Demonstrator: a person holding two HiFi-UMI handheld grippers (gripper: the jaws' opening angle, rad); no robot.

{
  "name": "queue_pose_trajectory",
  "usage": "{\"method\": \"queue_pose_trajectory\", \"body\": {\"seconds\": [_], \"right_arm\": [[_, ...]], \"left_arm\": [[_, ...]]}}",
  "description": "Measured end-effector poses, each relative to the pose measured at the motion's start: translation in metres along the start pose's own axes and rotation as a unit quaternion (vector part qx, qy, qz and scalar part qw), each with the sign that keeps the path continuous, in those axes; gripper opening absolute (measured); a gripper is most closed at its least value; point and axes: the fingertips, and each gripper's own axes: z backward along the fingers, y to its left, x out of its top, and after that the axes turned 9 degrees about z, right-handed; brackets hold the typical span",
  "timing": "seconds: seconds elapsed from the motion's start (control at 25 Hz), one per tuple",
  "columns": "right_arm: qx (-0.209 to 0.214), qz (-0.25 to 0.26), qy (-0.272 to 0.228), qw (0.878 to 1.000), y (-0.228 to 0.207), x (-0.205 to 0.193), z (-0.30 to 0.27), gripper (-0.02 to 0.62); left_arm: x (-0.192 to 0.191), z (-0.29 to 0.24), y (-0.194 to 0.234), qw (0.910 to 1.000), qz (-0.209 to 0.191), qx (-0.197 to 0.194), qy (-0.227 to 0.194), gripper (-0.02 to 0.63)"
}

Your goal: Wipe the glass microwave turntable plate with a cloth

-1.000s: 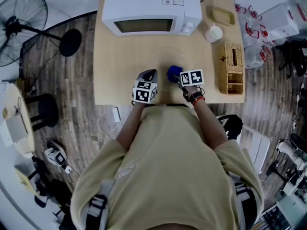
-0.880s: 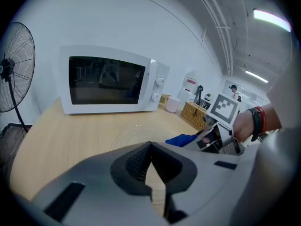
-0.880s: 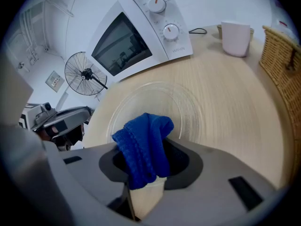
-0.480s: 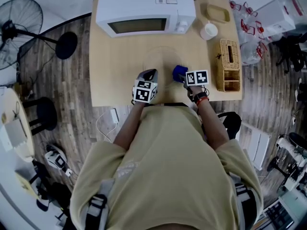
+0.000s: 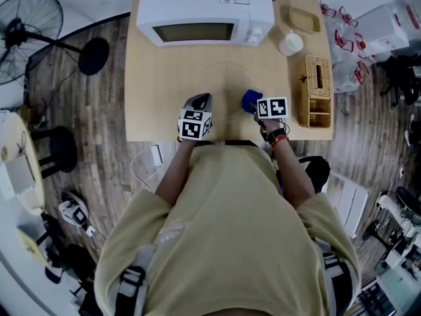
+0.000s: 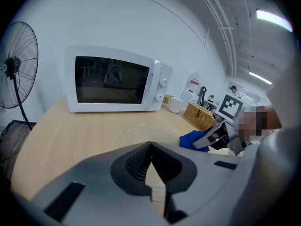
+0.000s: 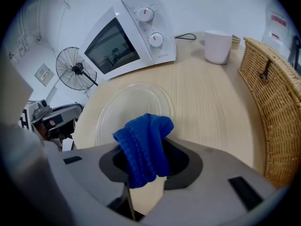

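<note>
The clear glass turntable plate (image 5: 227, 84) lies flat on the wooden table in front of the microwave; it also shows in the right gripper view (image 7: 129, 108) and the left gripper view (image 6: 143, 132). My right gripper (image 5: 254, 104) (image 7: 145, 166) is shut on a blue cloth (image 5: 250, 100) (image 7: 142, 147), which hangs over the plate's near right rim. My left gripper (image 5: 199, 102) (image 6: 150, 147) is shut with nothing in it, at the plate's near left rim. From the left gripper view the cloth (image 6: 194, 139) sits bunched at the right gripper's tip.
A white microwave (image 5: 204, 8) stands shut at the table's back. A white cup (image 5: 291, 43) and a wicker basket (image 5: 320, 91) are to the right, with a small tray (image 5: 304, 20) behind them. A floor fan (image 5: 26, 35) stands left of the table.
The right gripper has carried the blue cloth to the right, from the plate's near middle toward its right rim. The left gripper has stayed in place.
</note>
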Motion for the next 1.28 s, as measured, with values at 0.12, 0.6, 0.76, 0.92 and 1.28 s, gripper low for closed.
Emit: {"method": "queue_pose_trajectory", "body": {"seconds": [0.12,0.6,0.76,0.92,1.28], "right_arm": [[0.025,0.008,-0.003,1.000,0.019,0.006,-0.003,0.147],[0.190,0.093,0.038,0.977,0.138,0.018,-0.041,0.146],[0.222,0.106,0.054,0.968,0.169,0.018,-0.056,0.146],[0.200,0.148,0.088,0.964,0.177,0.009,-0.072,0.144],[0.184,0.162,0.097,0.965,0.174,0.005,-0.077,0.140]], "left_arm": [[0.004,0.007,0.014,0.9998,0.006,0.015,-0.007,0.018],[0.001,0.029,0.044,0.9980,0.010,0.060,-0.015,0.018],[-0.003,0.035,0.052,0.9971,0.017,0.072,-0.018,0.018],[-0.007,0.043,0.059,0.9962,0.025,0.081,-0.020,0.018],[-0.013,0.044,0.060,0.9957,0.035,0.083,-0.022,0.018]]}}
